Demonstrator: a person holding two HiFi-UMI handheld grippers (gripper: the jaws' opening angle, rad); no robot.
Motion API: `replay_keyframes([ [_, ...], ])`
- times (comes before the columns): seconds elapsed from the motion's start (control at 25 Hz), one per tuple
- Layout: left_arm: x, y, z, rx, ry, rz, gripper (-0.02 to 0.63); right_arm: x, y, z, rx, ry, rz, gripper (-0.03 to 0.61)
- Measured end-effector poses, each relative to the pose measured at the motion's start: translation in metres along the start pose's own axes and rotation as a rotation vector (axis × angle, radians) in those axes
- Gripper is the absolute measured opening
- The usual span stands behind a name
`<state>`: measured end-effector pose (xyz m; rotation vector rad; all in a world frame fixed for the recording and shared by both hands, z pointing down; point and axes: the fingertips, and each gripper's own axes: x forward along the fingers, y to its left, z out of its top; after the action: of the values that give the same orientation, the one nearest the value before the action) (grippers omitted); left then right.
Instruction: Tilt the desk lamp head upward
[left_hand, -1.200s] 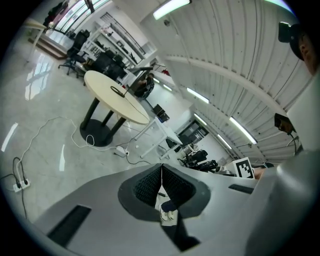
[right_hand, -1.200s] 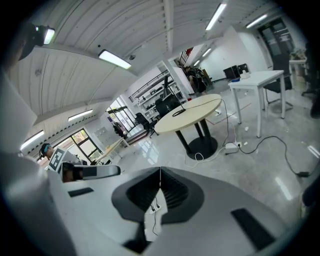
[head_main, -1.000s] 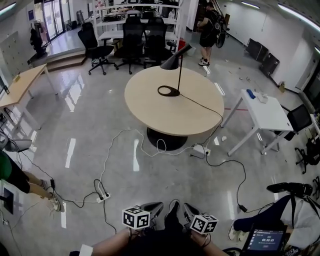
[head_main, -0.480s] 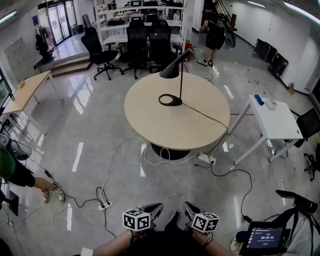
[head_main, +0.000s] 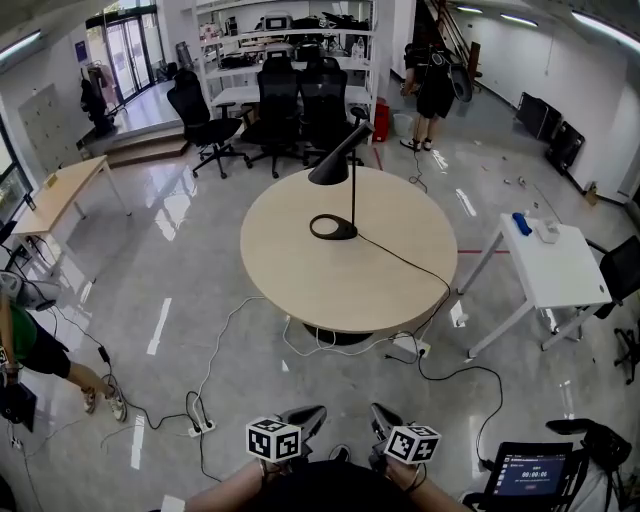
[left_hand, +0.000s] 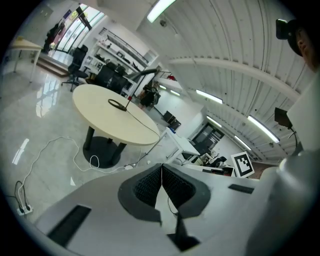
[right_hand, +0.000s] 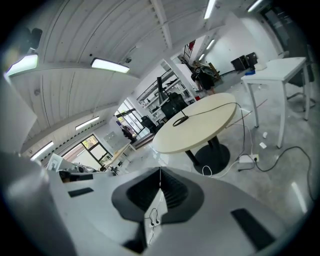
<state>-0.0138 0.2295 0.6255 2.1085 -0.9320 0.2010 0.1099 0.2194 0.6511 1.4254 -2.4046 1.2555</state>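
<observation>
A black desk lamp stands on a round beige table in the middle of the room, several steps ahead of me. Its ring base rests on the tabletop and its cone head slopes down to the left. A black cord runs from the base off the table's right edge. My left gripper and right gripper are held side by side at the bottom of the head view, far from the lamp. Both are shut and empty. The left gripper view shows the lamp's base; the right gripper view shows it too.
Cables and power strips lie on the floor between me and the table. A white desk stands at the right, a wooden desk at the left, office chairs behind the table. A person is at the left edge, another at the back.
The table and lamp have drawn nearer and sit lower in the head view. Both grippers keep their place at the bottom, still shut. The person at the left has shifted.
</observation>
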Motion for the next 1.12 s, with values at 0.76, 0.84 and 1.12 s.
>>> replay_keyframes([
  [0.76, 0.039, 0.008, 0.033, -0.011, -0.01, 0.067, 0.005, 0.029, -0.032, 0.044, 0.031, -0.009, 0.053, 0.005],
  [0.84, 0.048, 0.008, 0.038, 0.008, 0.014, 0.05, 0.005, 0.031, -0.04, 0.051, 0.053, -0.026, 0.028, 0.003],
  [1.12, 0.076, 0.018, 0.055, 0.036, 0.079, 0.002, 0.005, 0.053, -0.054, 0.062, 0.088, -0.037, -0.014, 0.003],
])
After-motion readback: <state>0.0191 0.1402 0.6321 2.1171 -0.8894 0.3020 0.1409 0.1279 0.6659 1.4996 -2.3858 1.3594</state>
